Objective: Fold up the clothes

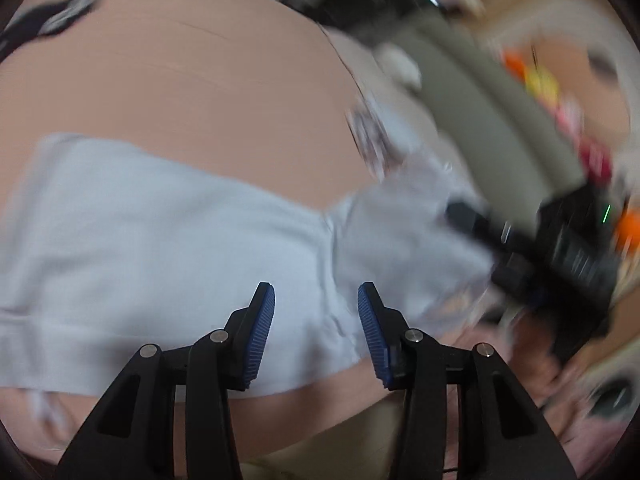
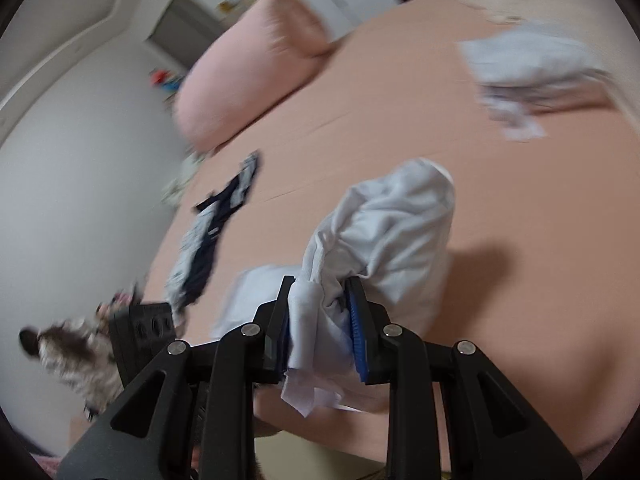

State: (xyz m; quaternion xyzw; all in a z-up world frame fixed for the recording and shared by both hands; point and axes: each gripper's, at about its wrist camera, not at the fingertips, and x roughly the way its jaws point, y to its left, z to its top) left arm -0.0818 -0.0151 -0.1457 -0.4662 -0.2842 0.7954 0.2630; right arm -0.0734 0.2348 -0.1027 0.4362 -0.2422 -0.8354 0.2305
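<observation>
White garment [image 2: 384, 232] lies on peach bed [image 2: 400, 112] near its front edge, one bunched end clamped in right tongs [image 2: 320, 320]. Left tongs [image 1: 316, 332] half-open above it, gripping nothing. Striped garment [image 2: 212, 240] near left edge, blurred.

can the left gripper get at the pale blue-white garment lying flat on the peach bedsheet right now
Probably yes: the left gripper is open and empty just above the pale blue-white garment, with nothing between them. The right gripper grips its other end.
</observation>
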